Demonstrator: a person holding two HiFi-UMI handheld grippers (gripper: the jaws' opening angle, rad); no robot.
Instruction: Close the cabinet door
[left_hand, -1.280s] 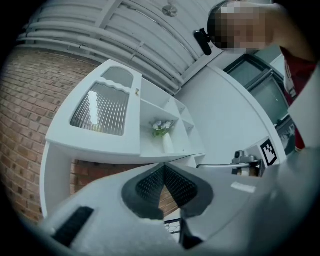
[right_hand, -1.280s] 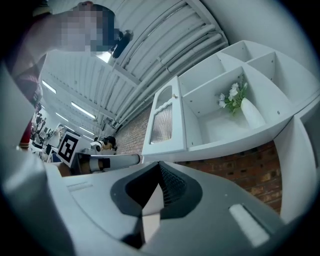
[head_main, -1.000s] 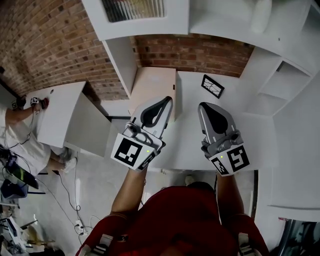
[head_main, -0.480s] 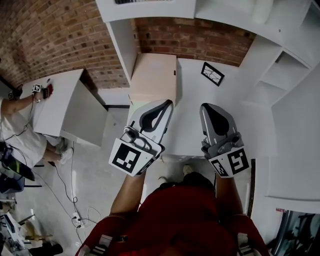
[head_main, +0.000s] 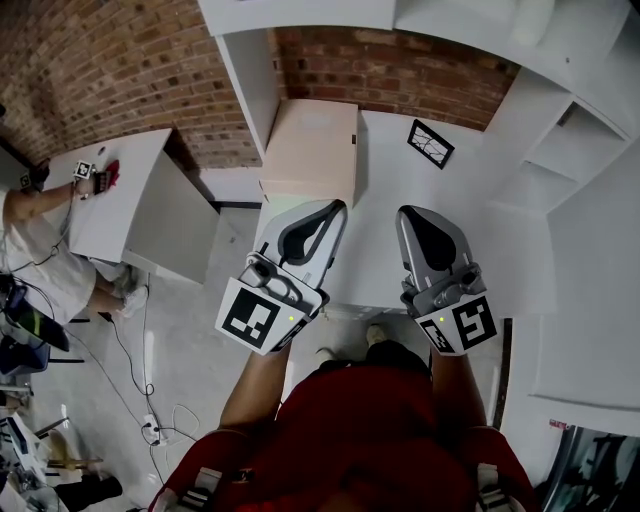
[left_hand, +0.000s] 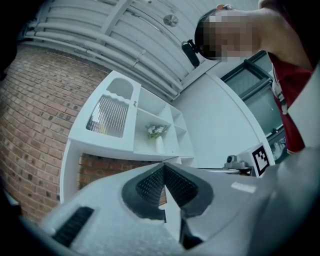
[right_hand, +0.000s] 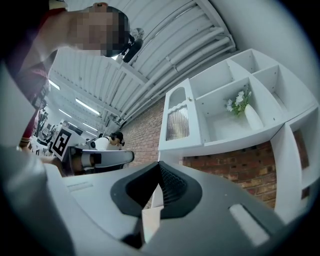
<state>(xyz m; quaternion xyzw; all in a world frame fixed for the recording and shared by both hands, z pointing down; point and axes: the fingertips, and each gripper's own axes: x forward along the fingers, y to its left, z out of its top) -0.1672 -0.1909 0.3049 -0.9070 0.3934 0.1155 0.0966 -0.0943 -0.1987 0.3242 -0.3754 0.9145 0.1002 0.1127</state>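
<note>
As the person in the red shirt stands at the white counter, both tools hang side by side just above it, noses aimed at the brick wall. Left gripper: jaws pressed together, ribbed black pads meeting at the tip, nothing between them, and its own view shows that plainly. Right gripper, same story: jaws closed tip to tip on nothing. The two sit near each other but apart, marker cubes turned up toward the head camera.

And the cabinet door? It's the pale beige panel ahead of the left gripper, at the back of the counter, right beside the white upright. Neither gripper touches it; a strip of bare counter lies between the tips and the panel. Ajar or flush, that can't be told from this steep angle.

To the right of it, a small black-framed picture lies on the counter, well apart from the right gripper. Up high in the gripper views, white shelving carries a vase with white flowers. Off to the left, another person works at a separate white table.
</note>
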